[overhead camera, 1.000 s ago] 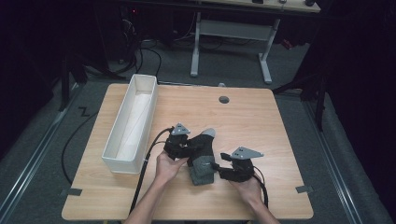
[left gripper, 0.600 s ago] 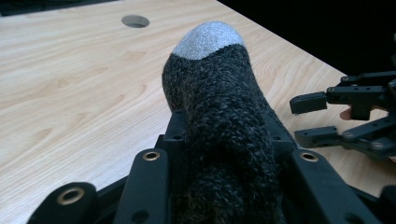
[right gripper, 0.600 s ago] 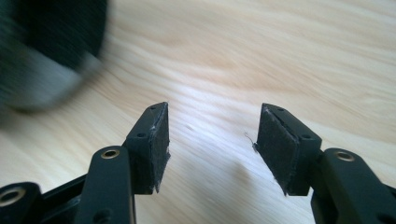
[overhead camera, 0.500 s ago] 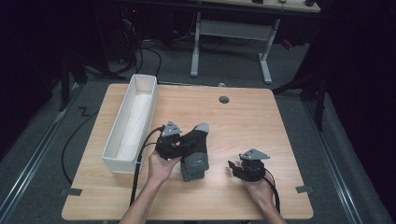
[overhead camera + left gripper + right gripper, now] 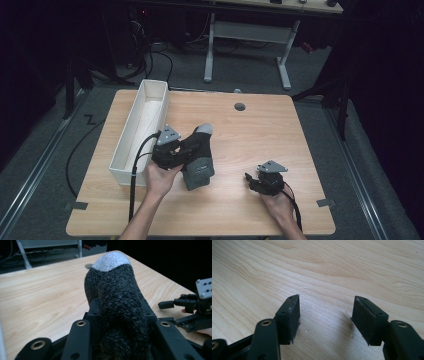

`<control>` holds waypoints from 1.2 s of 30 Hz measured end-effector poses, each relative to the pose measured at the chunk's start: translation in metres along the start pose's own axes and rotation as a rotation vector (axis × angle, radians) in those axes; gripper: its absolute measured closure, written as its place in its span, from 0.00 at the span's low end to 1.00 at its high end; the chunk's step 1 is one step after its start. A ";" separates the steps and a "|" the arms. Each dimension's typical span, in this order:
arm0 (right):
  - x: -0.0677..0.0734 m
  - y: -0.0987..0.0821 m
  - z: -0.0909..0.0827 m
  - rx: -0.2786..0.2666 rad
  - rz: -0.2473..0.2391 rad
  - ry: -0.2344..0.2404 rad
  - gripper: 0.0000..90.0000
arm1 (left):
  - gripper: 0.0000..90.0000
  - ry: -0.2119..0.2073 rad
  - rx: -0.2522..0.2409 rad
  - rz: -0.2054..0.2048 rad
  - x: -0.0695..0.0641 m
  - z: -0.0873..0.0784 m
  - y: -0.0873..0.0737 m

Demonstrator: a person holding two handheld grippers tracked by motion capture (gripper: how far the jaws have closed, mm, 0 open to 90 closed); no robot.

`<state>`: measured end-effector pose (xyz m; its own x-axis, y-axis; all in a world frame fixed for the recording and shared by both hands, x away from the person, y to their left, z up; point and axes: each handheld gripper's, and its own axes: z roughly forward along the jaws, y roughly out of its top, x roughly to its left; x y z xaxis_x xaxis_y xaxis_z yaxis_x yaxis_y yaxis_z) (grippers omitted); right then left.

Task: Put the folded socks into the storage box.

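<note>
Dark floor and cables lie all around a wooden bench [image 5: 260,130] with a long white box [image 5: 131,145] standing along its left side. The left claw [image 5: 186,151] is shut on a fuzzy dark grey sock [image 5: 200,157] with a light grey toe. The jaws squeeze the sock's thick middle, so they cannot close all the way. The sock is near the middle of the bench, just to the right of the white box, and its lower end hangs down toward the wood. In the left claw's own view the sock [image 5: 117,305] bulges up between the two black jaws and points away over the bench. The right claw [image 5: 252,181] sits well apart on the right side, low over the wood. Its jaws have just opened wider, and the right claw's own view shows bare wood between its pads [image 5: 293,316]. What could go wrong, I think, is this: the sock is soft and floppy, so the loose end may drag or catch on the box wall if it goes that way. It might also slip out if the squeeze gets weak.
</note>
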<state>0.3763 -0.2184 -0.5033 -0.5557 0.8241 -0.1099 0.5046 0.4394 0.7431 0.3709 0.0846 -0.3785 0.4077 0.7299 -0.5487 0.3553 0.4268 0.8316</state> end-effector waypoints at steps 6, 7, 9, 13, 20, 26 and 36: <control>-0.002 -0.001 0.000 0.003 0.012 0.013 0.46 | 0.71 0.035 -0.059 0.006 0.000 -0.017 0.017; -0.001 -0.001 -0.001 0.002 0.007 0.009 0.46 | 0.71 0.042 -0.074 0.002 0.001 -0.020 0.021; 0.000 -0.001 -0.001 -0.002 -0.006 -0.001 0.46 | 0.71 0.048 -0.092 -0.003 0.002 -0.026 0.026; 0.002 -0.002 -0.002 -0.009 -0.028 -0.007 0.49 | 0.71 0.075 -0.113 0.001 0.006 -0.034 0.032; 0.005 -0.002 -0.003 -0.016 -0.055 -0.027 0.50 | 0.71 0.108 -0.159 -0.009 0.013 -0.047 0.046; 0.007 -0.002 -0.003 -0.019 -0.066 -0.037 0.50 | 0.71 0.135 -0.205 -0.017 0.018 -0.061 0.060; 0.007 -0.003 -0.003 -0.017 -0.064 -0.037 0.50 | 0.71 0.209 -0.264 -0.033 0.034 -0.079 0.071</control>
<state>0.3690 -0.2151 -0.5037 -0.5613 0.8074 -0.1815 0.4574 0.4855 0.7450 0.3439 0.1819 -0.3312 0.2083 0.7955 -0.5689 0.1241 0.5555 0.8222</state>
